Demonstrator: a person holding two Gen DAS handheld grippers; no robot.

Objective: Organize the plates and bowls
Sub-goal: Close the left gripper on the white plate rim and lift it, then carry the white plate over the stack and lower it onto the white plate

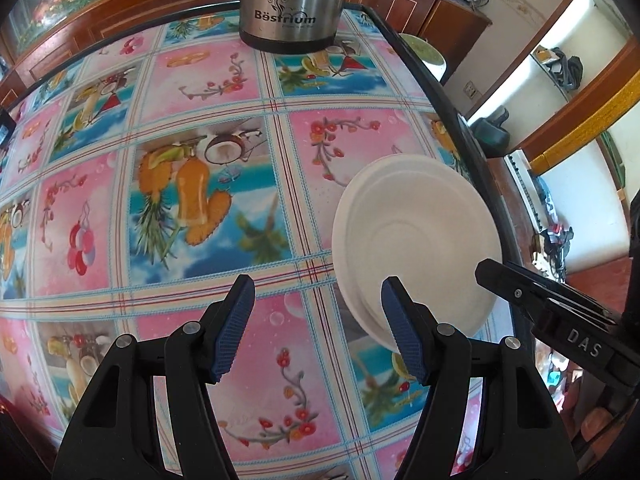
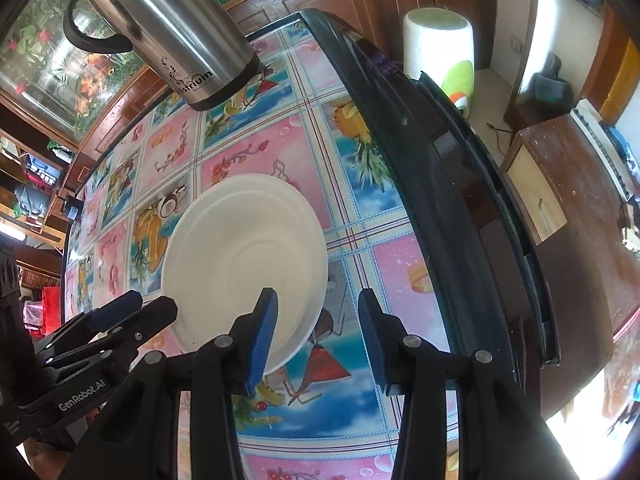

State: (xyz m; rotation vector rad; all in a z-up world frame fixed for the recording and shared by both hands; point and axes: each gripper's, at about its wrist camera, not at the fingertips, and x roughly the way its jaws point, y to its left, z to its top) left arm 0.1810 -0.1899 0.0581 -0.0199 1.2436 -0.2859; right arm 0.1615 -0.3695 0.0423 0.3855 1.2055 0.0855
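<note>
**Both grippers over the stacked plates**

The left gripper (image 1: 316, 328) hangs nearest its lens, jaws apart and empty, its right pad overlapping the near rim of the plates (image 1: 416, 240) in the picture; whether it touches them I cannot tell. The right gripper (image 2: 316, 340) is likewise parted and holds nothing, its left pad over the plates' near edge.

The plates, white and nested in a small stack of at least two, lie on the tablecloth (image 1: 224, 208) near the table's right edge. Stacking looks largely done, judging by the tidy pile. No bowls appear, so that part cannot be judged.

The left view shows the flask (image 1: 292, 0) squarely at the table's far side. Only the right view shows its handle, a white bin (image 2: 438, 44) on the floor past the table edge, and a wooden cabinet (image 2: 568, 200).
</note>
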